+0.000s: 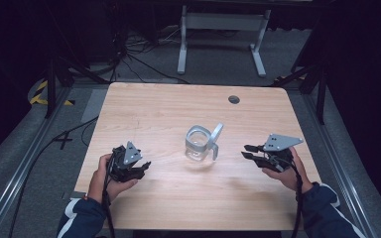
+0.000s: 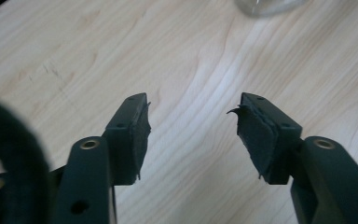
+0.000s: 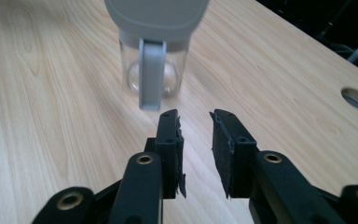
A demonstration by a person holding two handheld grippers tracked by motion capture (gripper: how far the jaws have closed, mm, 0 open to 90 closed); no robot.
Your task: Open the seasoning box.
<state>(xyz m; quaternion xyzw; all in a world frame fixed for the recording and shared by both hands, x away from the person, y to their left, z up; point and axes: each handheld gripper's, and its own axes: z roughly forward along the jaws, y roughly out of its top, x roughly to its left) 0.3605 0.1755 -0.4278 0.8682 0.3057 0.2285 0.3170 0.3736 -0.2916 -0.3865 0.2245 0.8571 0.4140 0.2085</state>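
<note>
A clear jug [image 1: 198, 146] with a grey collar, a grey handle and a flipped-up lid stands near the middle of the wooden table [image 1: 168, 109]. My left gripper [image 1: 146, 165] rests low at the jug's left, apart from it, jaws wide open on nothing [image 2: 193, 106]. The jug's base [image 2: 268, 5] shows at the top edge of the left gripper view. My right gripper [image 1: 246, 151] is at the jug's right and points at it. Its jaws stand a narrow gap apart, holding nothing [image 3: 196, 119], just short of the jug's handle [image 3: 151, 74].
A round cable hole [image 1: 234, 99] sits near the table's far right edge [image 3: 356, 99]. Behind the table stands a white desk frame [image 1: 223, 22], with cables on the grey floor [image 1: 129, 59]. Bare wood lies all around the jug.
</note>
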